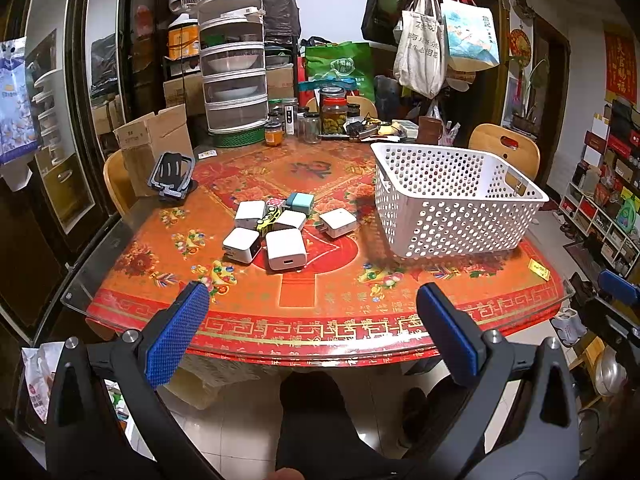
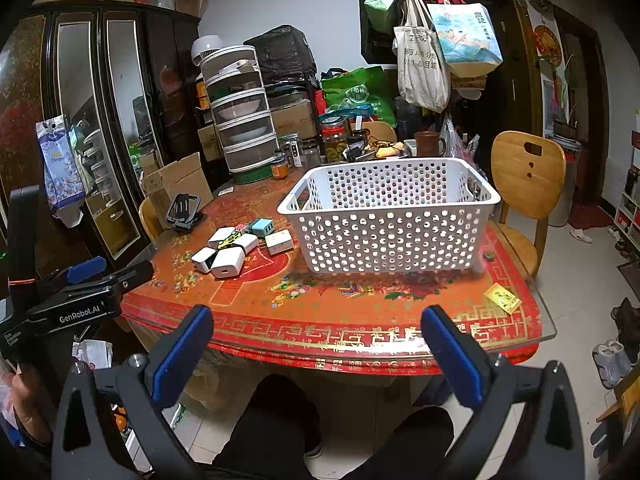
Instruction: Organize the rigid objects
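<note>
Both tools, left tool (image 1: 312,308) and right tool (image 2: 316,330), hover spread wide and empty off the near edge of the table (image 1: 360,280). The chargers (image 1: 280,232) lie clustered at its centre, touching one another, just beside the white basket (image 1: 452,204), which appears empty. Risk: closing on one charger may nudge its neighbours or the small toy car (image 1: 269,218) wedged among them.

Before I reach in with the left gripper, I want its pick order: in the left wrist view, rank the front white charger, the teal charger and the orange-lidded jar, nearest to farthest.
1. Front white charger, front of the pile.
2. Teal charger, pile's back edge.
3. Orange-lidded jar, far among the jars.
</note>
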